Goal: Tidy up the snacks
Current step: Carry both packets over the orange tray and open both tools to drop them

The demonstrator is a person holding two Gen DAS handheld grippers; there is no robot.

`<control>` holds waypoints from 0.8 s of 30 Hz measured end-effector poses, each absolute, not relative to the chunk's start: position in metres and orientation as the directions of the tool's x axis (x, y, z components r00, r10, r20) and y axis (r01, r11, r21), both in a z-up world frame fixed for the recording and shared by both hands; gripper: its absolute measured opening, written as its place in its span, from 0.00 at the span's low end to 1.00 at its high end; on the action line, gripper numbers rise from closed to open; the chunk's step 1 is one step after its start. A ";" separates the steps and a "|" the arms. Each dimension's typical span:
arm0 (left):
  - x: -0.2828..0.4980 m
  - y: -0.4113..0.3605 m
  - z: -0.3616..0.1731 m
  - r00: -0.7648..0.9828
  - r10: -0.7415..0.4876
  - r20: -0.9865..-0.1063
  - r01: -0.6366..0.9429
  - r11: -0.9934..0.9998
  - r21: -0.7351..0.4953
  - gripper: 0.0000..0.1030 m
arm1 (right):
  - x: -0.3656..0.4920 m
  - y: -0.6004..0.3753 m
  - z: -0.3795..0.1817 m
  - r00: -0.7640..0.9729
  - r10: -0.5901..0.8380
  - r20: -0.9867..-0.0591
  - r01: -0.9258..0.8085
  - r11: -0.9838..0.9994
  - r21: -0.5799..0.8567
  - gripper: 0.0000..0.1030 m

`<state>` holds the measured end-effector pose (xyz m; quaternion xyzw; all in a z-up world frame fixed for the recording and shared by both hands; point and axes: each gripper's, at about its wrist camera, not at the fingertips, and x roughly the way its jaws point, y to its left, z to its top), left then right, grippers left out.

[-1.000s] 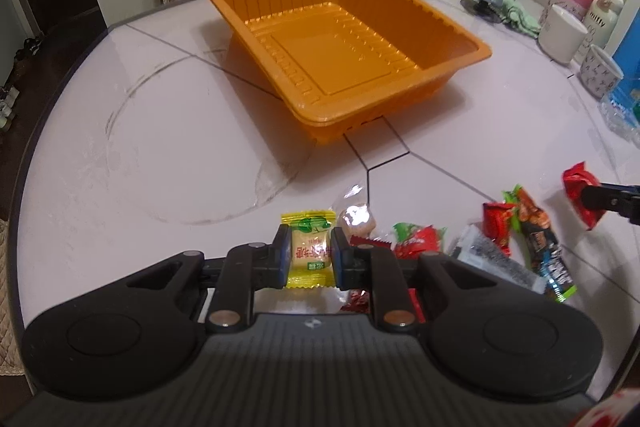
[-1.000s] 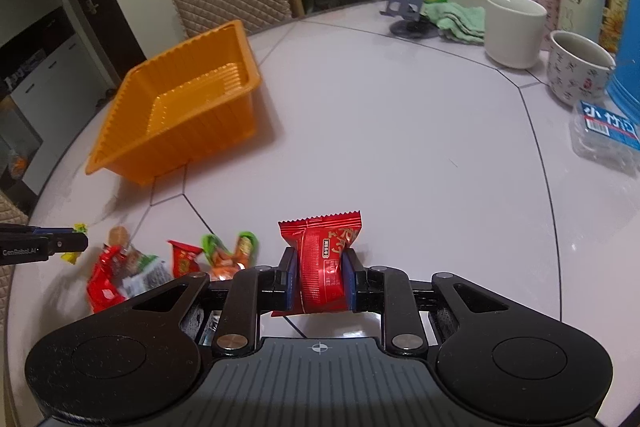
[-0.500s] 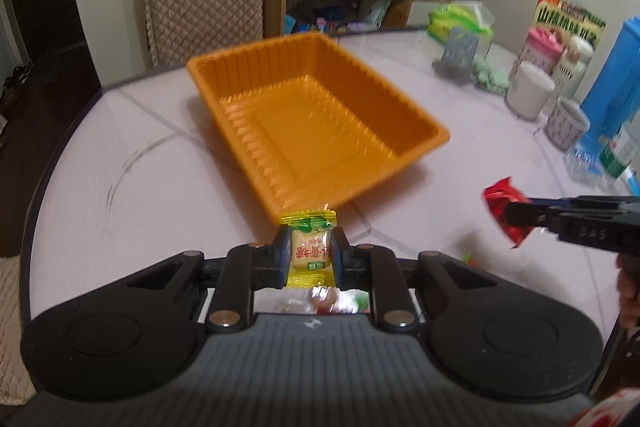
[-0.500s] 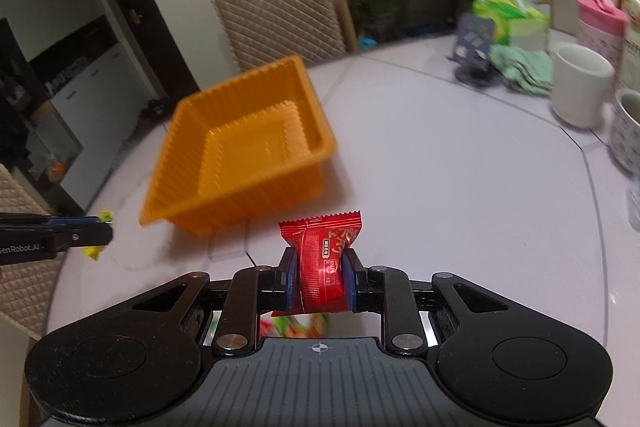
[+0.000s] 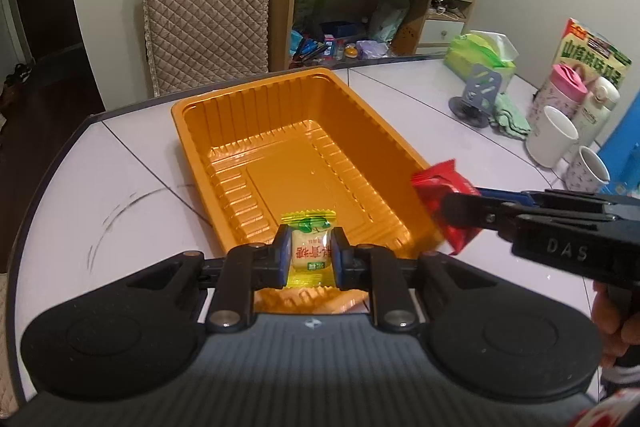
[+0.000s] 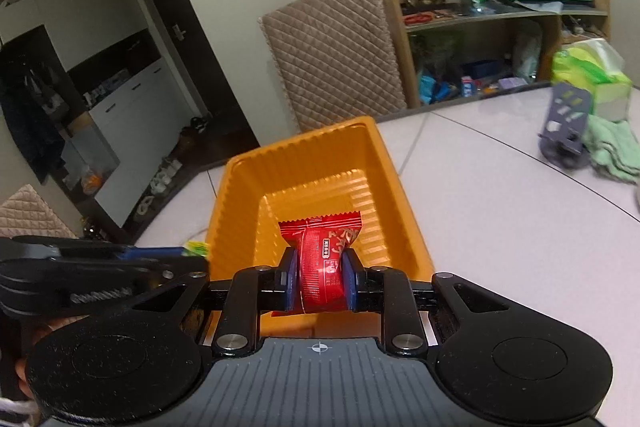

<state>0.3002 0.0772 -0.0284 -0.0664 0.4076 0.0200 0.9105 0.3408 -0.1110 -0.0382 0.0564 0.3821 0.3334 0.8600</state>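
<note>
Left gripper [image 5: 307,254]: I pinch a yellow candy [image 5: 307,251] mid-body.
Right gripper [image 6: 319,278]: clamps a red packet [image 6: 322,267].
Handling: light, crinkly, probably slippery wrappers.
Below: orange tray [image 5: 200,163].

The orange tray [image 5: 200,131] is shiny plastic with ridged walls. The yellow candy [image 5: 308,251] and red snack pack [image 6: 322,267] have shiny, crinkly wrappers. The table [image 5: 120,187] looks smooth and glossy. The chair cover [image 5: 204,11] is soft quilted cloth.

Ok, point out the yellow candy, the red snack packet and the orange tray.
yellow candy [image 5: 307,254], left wrist view, its printed front between the pads.
red snack packet [image 6: 322,263], right wrist view, its squeezed middle.
orange tray [image 5: 256,85], left wrist view, far rim.
</note>
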 end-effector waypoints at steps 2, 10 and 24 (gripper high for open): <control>0.309 0.079 -0.032 0.663 -0.014 -0.748 -0.096 0.990 -0.103 0.18 | 0.349 -0.102 -0.041 0.480 0.616 -0.624 -0.534 0.770 0.349 0.23; 0.339 0.088 -0.046 0.640 -0.008 -0.768 -0.126 0.985 -0.116 0.18 | 0.375 -0.080 -0.057 0.471 0.602 -0.645 -0.529 0.777 0.340 0.23; 0.359 0.098 -0.059 0.620 -0.007 -0.785 -0.143 0.982 -0.121 0.18 | 0.400 -0.066 -0.078 0.452 0.604 -0.657 -0.502 0.781 0.373 0.25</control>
